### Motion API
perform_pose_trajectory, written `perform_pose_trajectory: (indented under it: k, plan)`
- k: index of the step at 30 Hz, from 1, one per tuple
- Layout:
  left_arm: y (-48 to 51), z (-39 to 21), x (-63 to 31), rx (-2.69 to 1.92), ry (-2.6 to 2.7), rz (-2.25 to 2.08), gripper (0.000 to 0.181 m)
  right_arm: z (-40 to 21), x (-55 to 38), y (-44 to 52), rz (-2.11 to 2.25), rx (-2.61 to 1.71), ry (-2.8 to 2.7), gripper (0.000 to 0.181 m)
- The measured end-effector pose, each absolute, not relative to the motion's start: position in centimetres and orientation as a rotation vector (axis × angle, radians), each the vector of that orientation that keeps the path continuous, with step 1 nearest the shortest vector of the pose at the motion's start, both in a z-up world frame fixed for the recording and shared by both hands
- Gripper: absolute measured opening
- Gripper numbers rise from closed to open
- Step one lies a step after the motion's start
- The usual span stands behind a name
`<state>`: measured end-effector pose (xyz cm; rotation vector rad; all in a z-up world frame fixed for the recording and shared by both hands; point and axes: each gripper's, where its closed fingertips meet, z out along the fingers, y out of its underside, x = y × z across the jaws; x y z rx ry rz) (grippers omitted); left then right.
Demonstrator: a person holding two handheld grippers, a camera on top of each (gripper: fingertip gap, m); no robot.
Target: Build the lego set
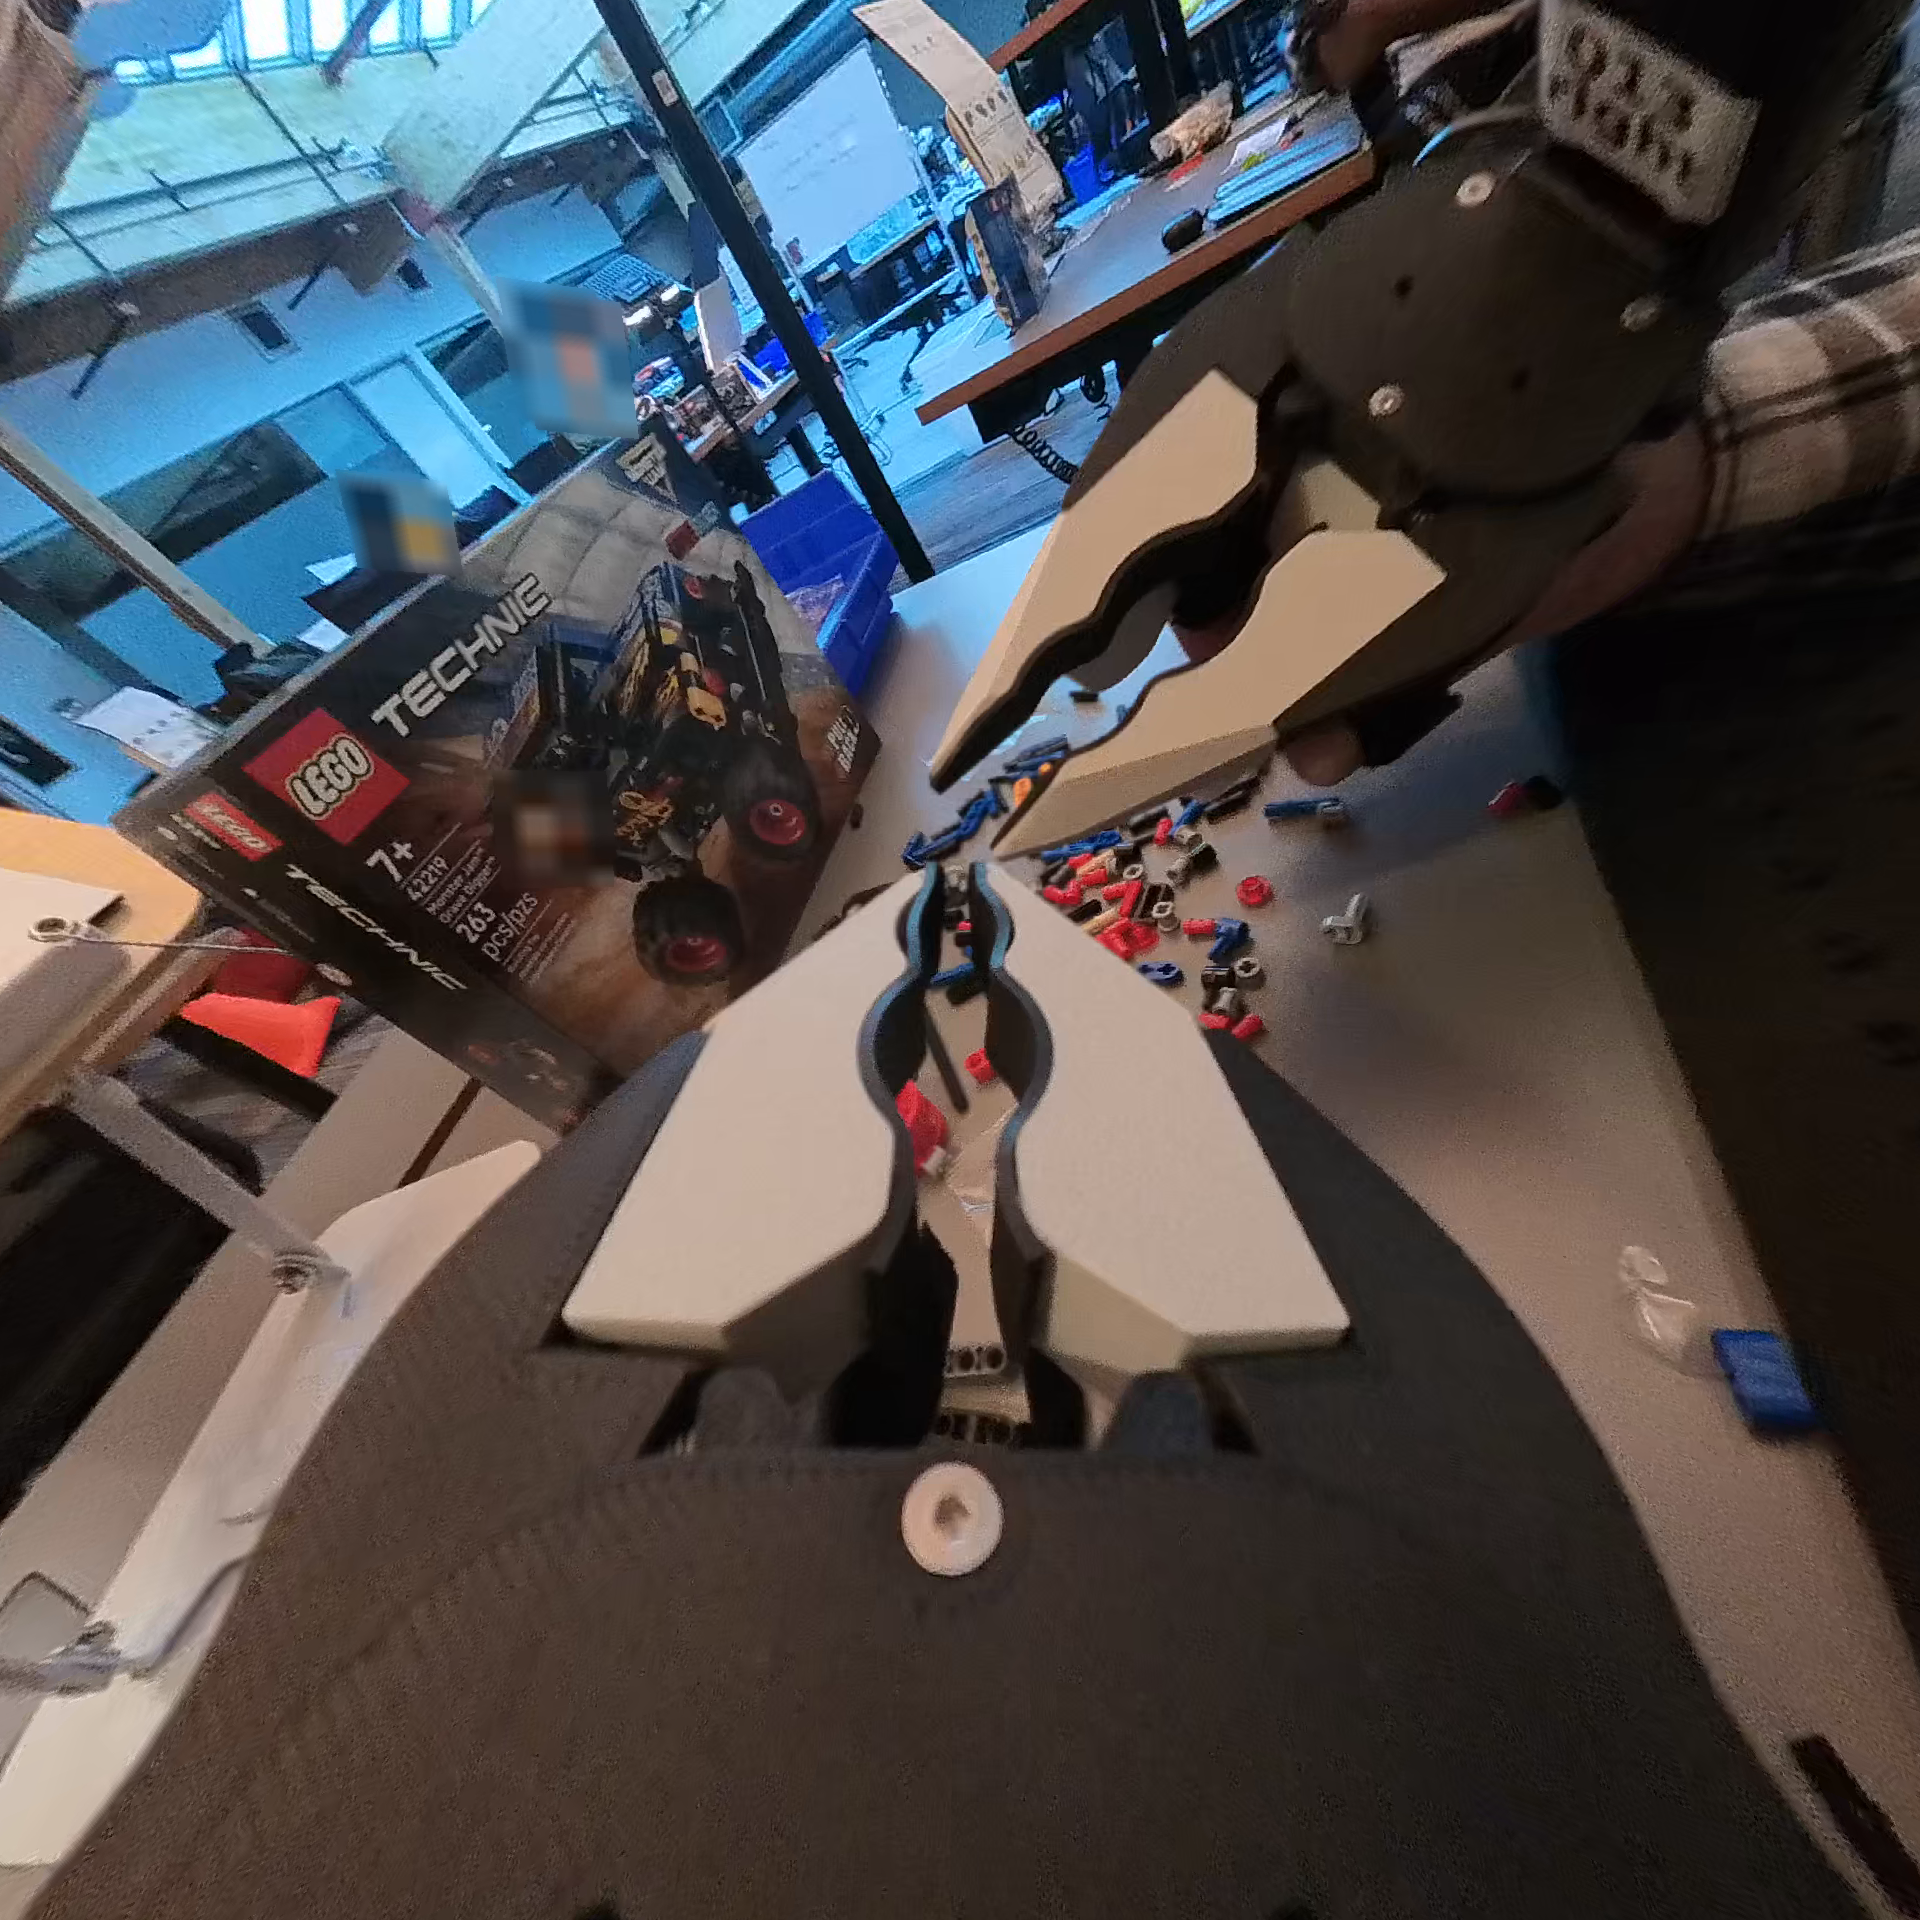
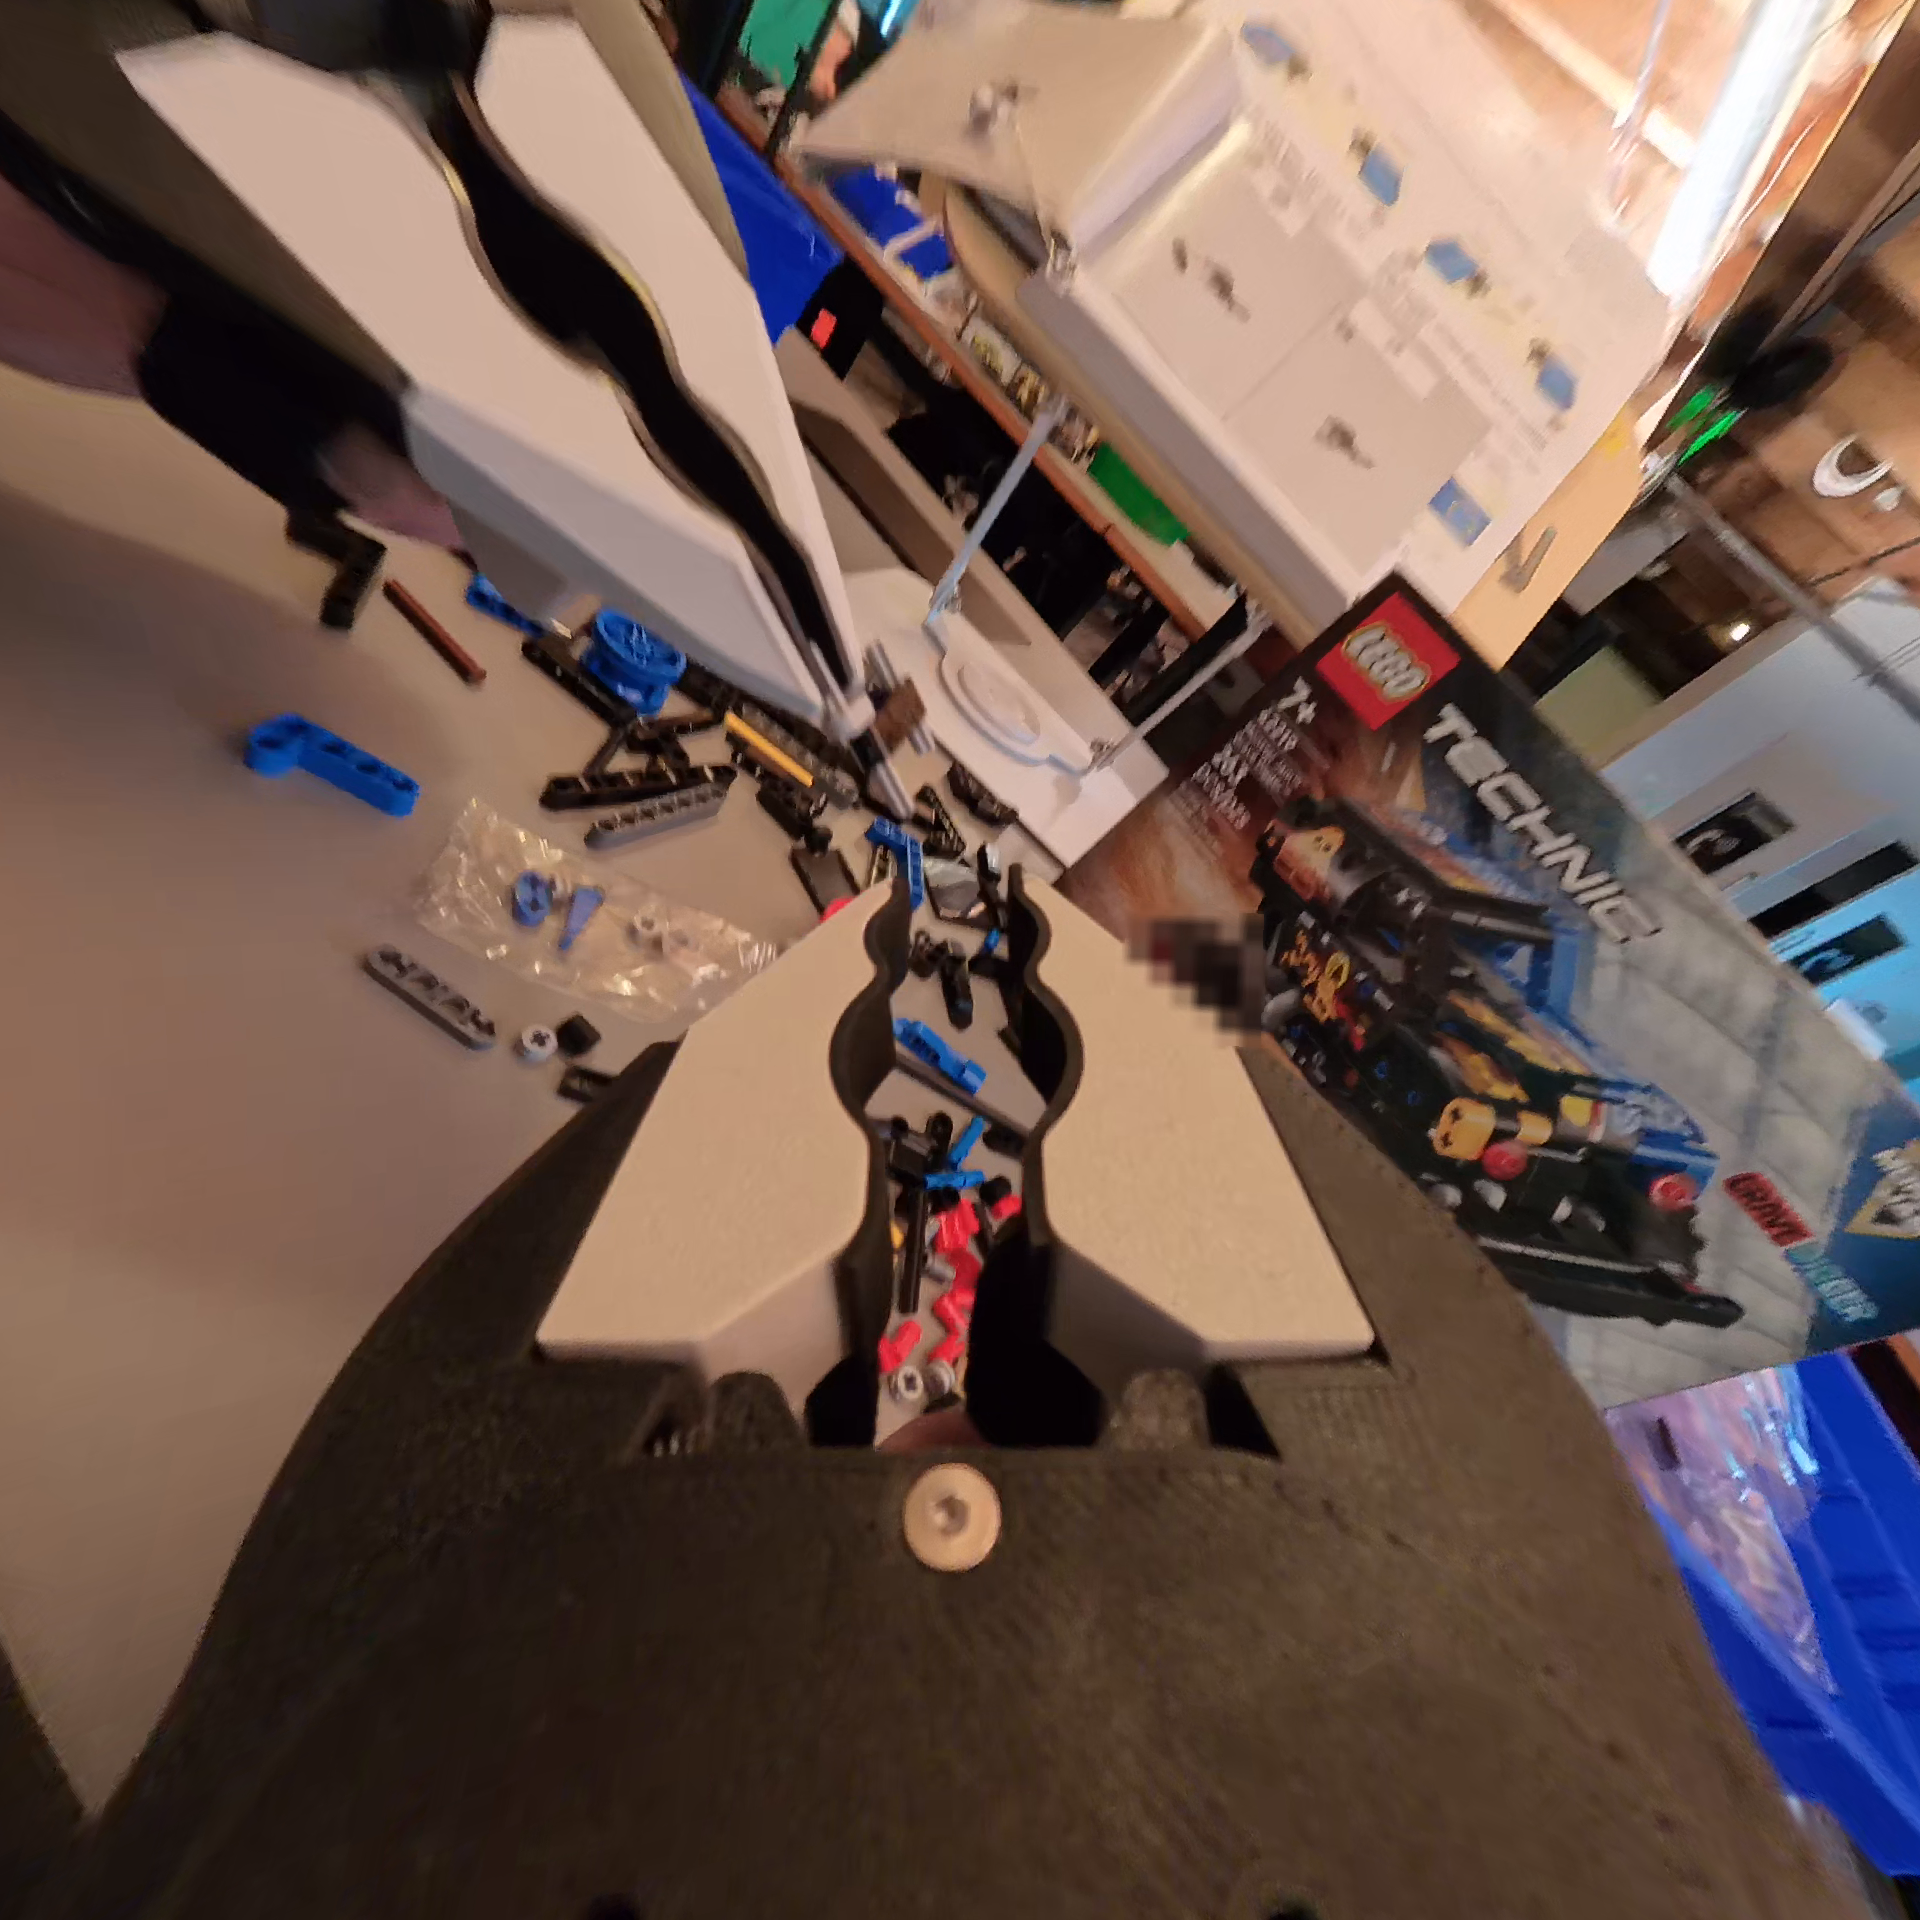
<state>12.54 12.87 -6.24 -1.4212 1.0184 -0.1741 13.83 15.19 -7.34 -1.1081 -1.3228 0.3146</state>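
Observation:
My left gripper [image 1: 956, 875] is almost closed, with a small grey pin [image 2: 871, 732] pinched at its tips. It also shows in the right wrist view [image 2: 857, 717], coming in from the upper left above the black beams [image 2: 665, 779]. My right gripper [image 2: 956, 888] is open and empty, hovering over a pile of small red, blue and black pieces [image 2: 940, 1247]. In the left wrist view the right gripper [image 1: 966, 810] comes in from the upper right, its tips close to my left tips above the same pile [image 1: 1143, 904].
The set's box [image 1: 520, 810] leans at the table's far side [image 2: 1455, 987]. An open instruction booklet [image 2: 1299, 343] stands behind it. A blue bent beam [image 2: 327, 764], a blue hub [image 2: 623, 649] and a clear bag [image 2: 582, 914] lie on the grey table [image 1: 1455, 1091]. A blue bin [image 1: 821, 561] sits beyond. Left and right tips are no more than a few centimetres apart.

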Motion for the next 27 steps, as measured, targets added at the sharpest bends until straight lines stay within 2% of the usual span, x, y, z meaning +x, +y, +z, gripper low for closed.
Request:
perform_pose_trajectory:
  k: [5,11,16,19,27]
  plan:
    - [12.7,-6.2,12.9,-1.384,1.061,-0.088,0.003,-5.4,13.4,13.7,0.27,-1.011,-1.312,0.02]
    - [12.2,-5.5,13.5,-1.366,1.048,-0.132,0.002,-6.9,12.1,13.4,0.082,-0.939,-1.443,0.023]
    - [11.8,-4.8,13.6,-1.371,1.002,-0.216,0.002,-6.8,11.9,14.0,0.03,-0.934,-1.435,0.019]
    - [11.6,-4.7,13.7,-1.372,0.996,-0.248,0.002,-6.4,11.9,14.3,0.026,-0.931,-1.415,0.004]
    - [11.6,-4.4,13.2,-1.375,0.967,-0.263,0.006,-6.1,11.7,14.9,0.039,-0.932,-1.412,0.003]
